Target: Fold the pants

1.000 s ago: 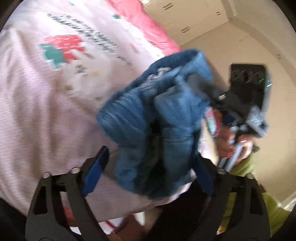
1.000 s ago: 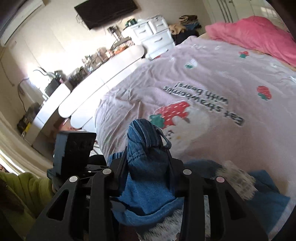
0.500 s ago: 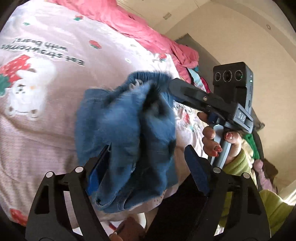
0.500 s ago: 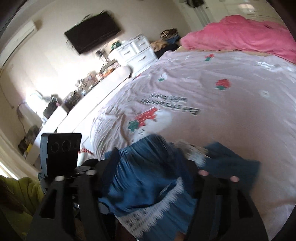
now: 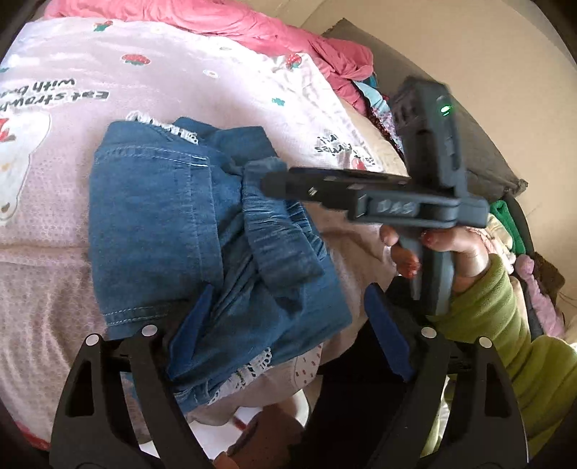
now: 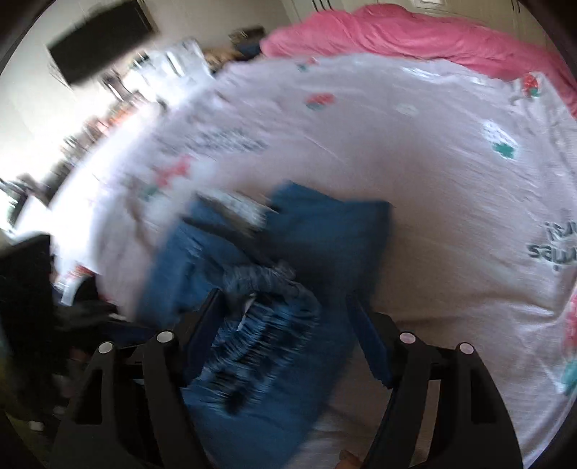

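Blue denim pants (image 5: 155, 223) with white lace trim lie in a folded bundle on the bed, near its front edge. My left gripper (image 5: 288, 324) hovers over their near end with its jaws opening; denim lies below and between the blue pads (image 5: 191, 324), which do not press on it. In the blurred right wrist view the gathered waistband (image 6: 267, 324) sits between the opening jaws of my right gripper (image 6: 285, 324), clear of the right pad. Seen from the left wrist, the right gripper (image 5: 268, 184) points at the waistband (image 5: 281, 238), held by a hand (image 5: 458, 249) in a green sleeve.
The pants rest on a pale pink bed cover (image 5: 108, 90) printed with strawberries and text. A bright pink blanket (image 5: 216, 21) is bunched at the far side. Loose clothes (image 5: 505, 223) are piled right of the bed. A wall TV (image 6: 101, 39) and cluttered dressers stand far left.
The pants, earlier lifted and gripped by the right gripper, now lie on the bed. The right jaws have widened off the cloth. Both views have swung across the bed.
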The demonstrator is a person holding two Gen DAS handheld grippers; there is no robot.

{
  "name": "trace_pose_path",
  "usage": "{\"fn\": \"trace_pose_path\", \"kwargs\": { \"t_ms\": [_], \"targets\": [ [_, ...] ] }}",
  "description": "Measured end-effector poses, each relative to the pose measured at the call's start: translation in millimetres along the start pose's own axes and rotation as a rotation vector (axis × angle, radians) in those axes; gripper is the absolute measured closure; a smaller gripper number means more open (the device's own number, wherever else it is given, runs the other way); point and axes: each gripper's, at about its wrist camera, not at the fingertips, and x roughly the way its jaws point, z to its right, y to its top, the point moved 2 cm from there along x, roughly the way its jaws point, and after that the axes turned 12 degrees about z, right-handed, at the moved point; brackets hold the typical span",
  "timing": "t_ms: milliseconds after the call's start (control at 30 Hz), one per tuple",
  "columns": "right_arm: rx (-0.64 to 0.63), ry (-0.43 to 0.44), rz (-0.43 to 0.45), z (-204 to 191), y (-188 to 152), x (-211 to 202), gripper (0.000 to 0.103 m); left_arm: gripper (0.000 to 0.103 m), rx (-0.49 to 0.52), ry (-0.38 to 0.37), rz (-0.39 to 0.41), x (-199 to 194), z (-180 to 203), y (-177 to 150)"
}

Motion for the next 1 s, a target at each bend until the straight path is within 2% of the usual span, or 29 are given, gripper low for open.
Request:
{"fn": "trace_pose_path", "kwargs": {
  "t_ms": [167, 333, 633, 867, 1000],
  "targets": [
    [0.031, -0.011, 0.003, 6, -3, 2, 0.032, 0.026, 0.008, 0.003, 0.006, -4, 3, -1],
    [0.026, -0.010, 0.075, 1, 1, -18, 0.031, 0.025, 0.004, 0.009, 0.017, -14, 1, 1],
    [0.012, -0.062, 0.168, -7, -5, -57, 0.026, 0.017, 0.031, 0.047, 0.068, -37, 4, 8],
    [-0.050, -0.102, 0.234, -28, -24, -89, 0.026, 0.014, 0.040, 0.134, 0.108, -52, -12, 16],
    [-0.103, -0.091, 0.237, -47, -40, -99, 0.026, 0.014, 0.033, 0.198, 0.125, -58, -31, 24]
  ]
}}
